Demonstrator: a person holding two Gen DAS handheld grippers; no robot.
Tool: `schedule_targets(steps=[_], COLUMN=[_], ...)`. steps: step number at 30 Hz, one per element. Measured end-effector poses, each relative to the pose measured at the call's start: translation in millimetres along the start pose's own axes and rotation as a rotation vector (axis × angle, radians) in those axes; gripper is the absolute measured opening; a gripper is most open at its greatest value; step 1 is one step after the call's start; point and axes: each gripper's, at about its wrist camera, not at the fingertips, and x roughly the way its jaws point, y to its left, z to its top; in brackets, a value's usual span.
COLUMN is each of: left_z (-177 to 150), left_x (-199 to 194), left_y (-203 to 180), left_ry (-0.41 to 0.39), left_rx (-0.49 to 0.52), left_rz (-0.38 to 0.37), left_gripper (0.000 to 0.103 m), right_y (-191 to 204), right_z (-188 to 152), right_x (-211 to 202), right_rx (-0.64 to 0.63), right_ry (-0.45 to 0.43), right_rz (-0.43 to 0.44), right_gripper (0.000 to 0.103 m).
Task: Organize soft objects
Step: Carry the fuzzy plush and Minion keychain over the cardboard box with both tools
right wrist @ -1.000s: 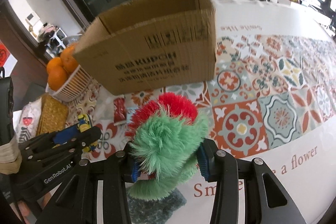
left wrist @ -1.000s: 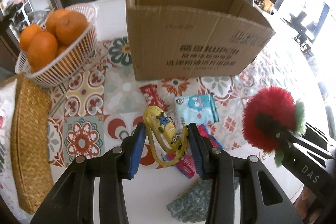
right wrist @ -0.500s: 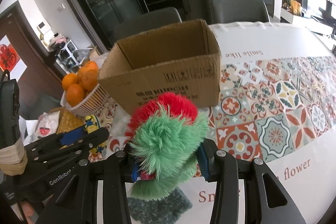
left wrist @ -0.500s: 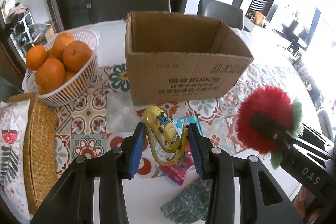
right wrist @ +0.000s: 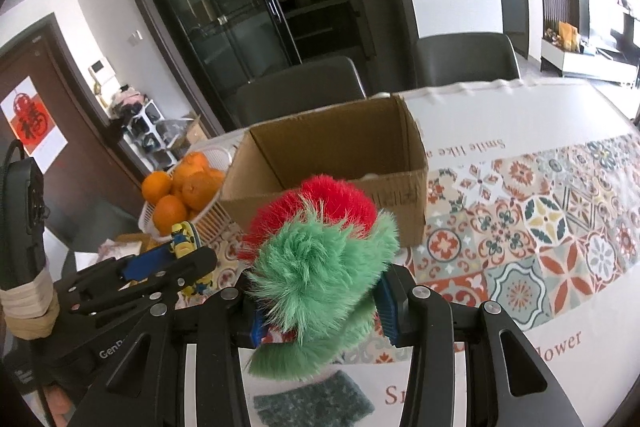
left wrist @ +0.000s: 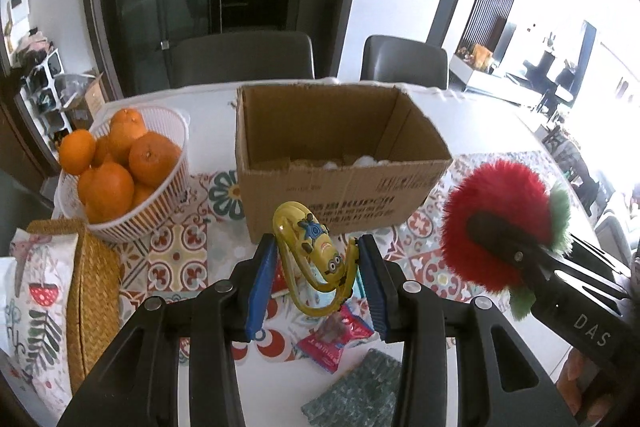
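My left gripper (left wrist: 318, 277) is shut on a yellow minion toy (left wrist: 316, 259), held above the table in front of an open cardboard box (left wrist: 340, 163). My right gripper (right wrist: 320, 311) is shut on a fluffy red and green plush (right wrist: 320, 251), also held above the table. That plush (left wrist: 500, 223) shows at the right of the left wrist view. The box (right wrist: 336, 163) stands ahead of both grippers; something white lies inside it. The minion toy (right wrist: 186, 247) and left gripper show at the left of the right wrist view.
A white basket of oranges (left wrist: 120, 167) stands left of the box. A woven mat (left wrist: 92, 299) and printed bag (left wrist: 32, 307) lie at far left. Snack packets (left wrist: 334, 337) and a teal cloth (left wrist: 356, 395) lie below the grippers. Chairs (right wrist: 304, 91) stand behind the table.
Both grippers have risen with their toys, so the box now looks lower and its inside shows. Both stay shut on their toys.
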Motion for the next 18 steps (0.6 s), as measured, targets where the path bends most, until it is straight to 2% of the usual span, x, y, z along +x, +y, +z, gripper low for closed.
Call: schedule_targets(steps=[18], left_z=[44], left_x=[-8], left_y=[-1], left_ry=[-0.064], left_rx=[0.018], left_rz=[-0.007], left_gripper=[0.041], right_y=[3], right_z=[45], right_x=[-1], right_rx=[-0.045], right_ry=[-0.059], right_rz=[0.02], right_gripper=[0.044])
